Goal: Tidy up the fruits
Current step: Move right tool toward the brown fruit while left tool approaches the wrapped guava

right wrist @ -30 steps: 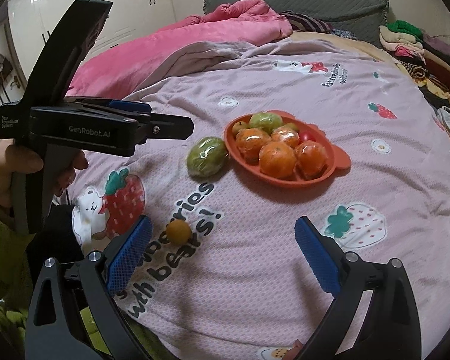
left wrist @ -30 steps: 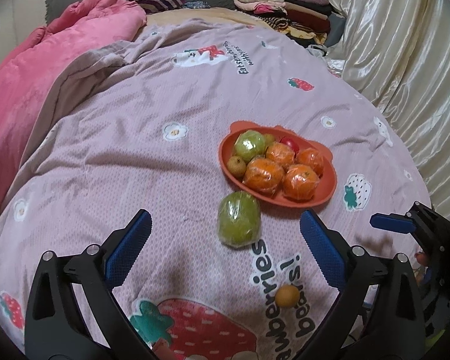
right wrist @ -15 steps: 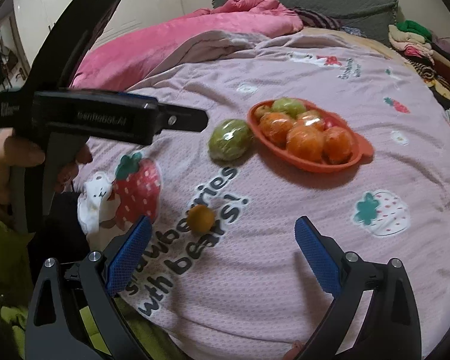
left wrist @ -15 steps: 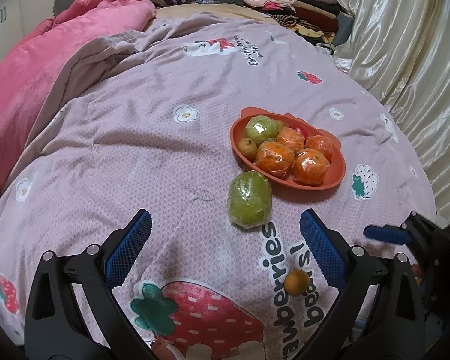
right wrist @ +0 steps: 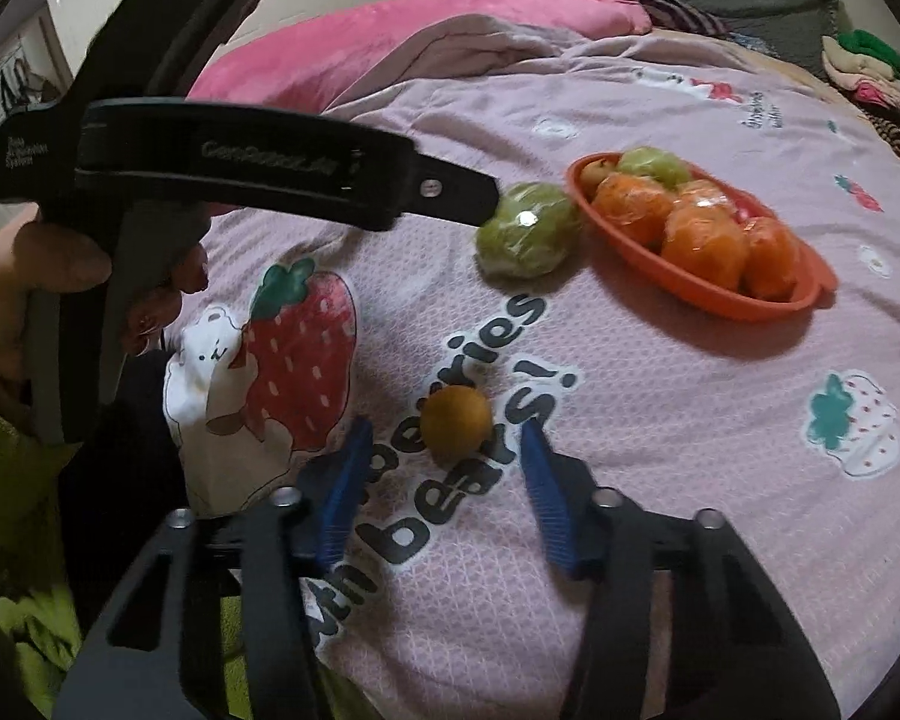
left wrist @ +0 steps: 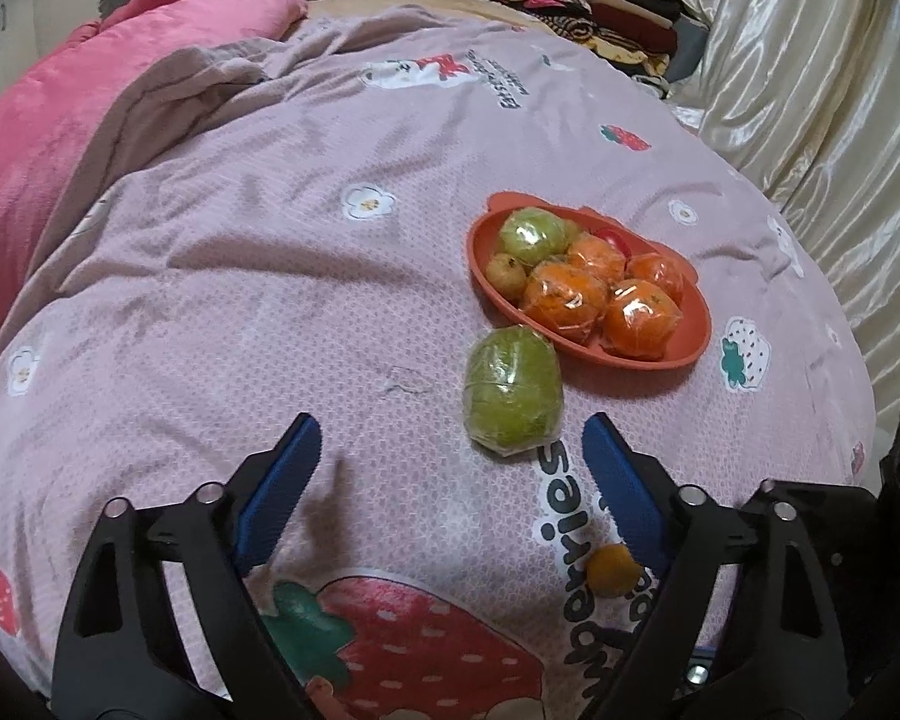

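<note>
small orange fruit (right wrist: pixel 455 420) just beyond closing, still-apart tips of right hand-held gripper (right wrist: pixel 444 441), untouched

1 tray (left wrist: pixel 699 341), 4 oranges (left wrist: pixel 564 297), 2 grippers (left wrist: pixel 450 462)

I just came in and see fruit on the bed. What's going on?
A person holds a gripper in each hand and is tidying fruit into the orange tray. The right gripper is closing around a small yellow fruit but isn't pressing on it yet. The left gripper is closing too, empty, near a wrapped green fruit beside the tray.
</note>
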A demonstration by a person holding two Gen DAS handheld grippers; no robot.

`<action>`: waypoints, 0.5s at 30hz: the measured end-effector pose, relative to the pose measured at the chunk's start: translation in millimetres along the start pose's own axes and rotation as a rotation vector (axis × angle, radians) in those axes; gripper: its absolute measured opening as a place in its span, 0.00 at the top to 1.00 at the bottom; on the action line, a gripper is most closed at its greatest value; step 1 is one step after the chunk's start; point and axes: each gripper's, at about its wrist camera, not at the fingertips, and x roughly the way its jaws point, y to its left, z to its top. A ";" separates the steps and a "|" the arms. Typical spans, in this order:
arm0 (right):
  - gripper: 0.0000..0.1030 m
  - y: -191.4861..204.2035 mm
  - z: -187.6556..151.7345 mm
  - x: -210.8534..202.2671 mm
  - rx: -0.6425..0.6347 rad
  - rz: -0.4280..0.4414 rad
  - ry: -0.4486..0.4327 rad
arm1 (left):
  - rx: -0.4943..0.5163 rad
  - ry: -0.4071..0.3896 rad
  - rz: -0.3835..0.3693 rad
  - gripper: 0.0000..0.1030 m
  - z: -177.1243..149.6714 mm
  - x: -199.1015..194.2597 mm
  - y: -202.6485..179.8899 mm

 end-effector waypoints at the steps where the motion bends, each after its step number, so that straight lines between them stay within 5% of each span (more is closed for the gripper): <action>1: 0.61 0.7 0.2 2.1 -0.001 0.001 0.001 | 0.002 0.003 -0.004 0.25 0.3 1.8 -1.1; 5: 0.76 -2.9 1.1 10.4 0.010 0.003 -0.001 | 0.020 0.020 -0.020 0.32 0.0 10.9 -6.3; 15: 0.76 -15.7 -3.7 -4.0 0.032 0.016 -0.014 | 0.038 0.057 -0.047 0.50 6.1 36.5 -14.4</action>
